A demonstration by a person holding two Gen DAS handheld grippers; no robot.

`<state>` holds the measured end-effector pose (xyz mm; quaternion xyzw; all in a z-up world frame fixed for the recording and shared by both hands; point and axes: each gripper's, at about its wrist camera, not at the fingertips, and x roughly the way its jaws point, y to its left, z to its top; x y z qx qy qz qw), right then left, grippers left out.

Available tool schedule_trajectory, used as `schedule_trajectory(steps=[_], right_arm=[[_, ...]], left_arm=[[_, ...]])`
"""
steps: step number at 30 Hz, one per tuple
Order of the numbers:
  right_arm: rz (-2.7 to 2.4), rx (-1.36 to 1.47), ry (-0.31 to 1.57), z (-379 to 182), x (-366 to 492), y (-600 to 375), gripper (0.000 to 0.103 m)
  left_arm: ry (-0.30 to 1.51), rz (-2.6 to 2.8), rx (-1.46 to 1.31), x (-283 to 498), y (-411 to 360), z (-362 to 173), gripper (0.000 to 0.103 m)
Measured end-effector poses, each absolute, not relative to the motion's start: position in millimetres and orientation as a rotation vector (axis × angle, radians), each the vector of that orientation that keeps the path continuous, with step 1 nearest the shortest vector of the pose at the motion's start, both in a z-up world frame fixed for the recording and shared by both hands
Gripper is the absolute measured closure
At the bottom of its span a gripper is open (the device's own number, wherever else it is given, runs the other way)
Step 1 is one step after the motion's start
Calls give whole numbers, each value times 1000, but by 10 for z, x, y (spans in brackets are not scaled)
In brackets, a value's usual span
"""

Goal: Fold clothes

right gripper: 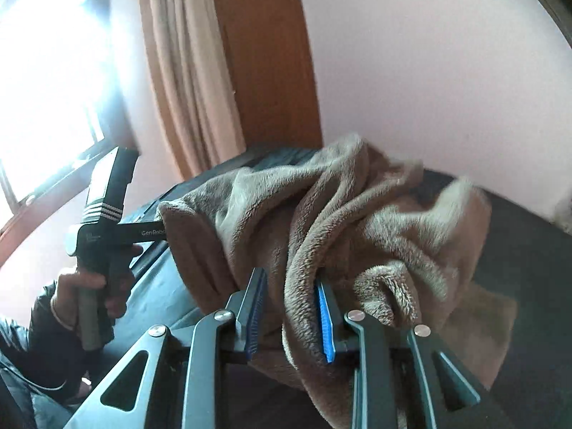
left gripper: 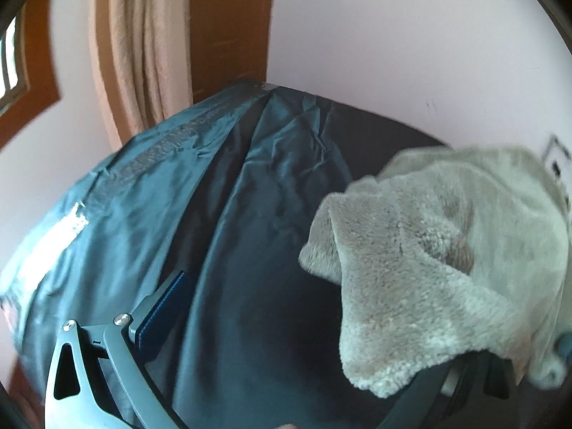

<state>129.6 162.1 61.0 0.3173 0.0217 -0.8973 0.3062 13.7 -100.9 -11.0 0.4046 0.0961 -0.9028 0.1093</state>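
Open stretch of teal sheet and dark cover ahead of the left gripper, bare from near edge to far corner, bounded behind by pink wall, curtain and wooden frame. Blocked on the right by the heaped fleece garment, draped over that gripper's right finger. Crowded between the right gripper's fingers by bunched fleece; free dark surface only far right.
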Motion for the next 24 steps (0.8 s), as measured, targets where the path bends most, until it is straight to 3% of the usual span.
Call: schedule_trajectory(steps=[6, 16, 24], right_arm=[[-2342, 931, -95, 305, 1274, 1867, 74], [-2320, 964, -103, 121, 1372, 1998, 74], [-2296, 1024, -89, 89, 1313, 2040, 74]], left_arm=[[182, -2693, 1275, 459, -1043, -178, 0], [39, -2700, 1332, 956, -1166, -191, 0], [80, -2805, 1124, 1088, -1172, 357, 0]])
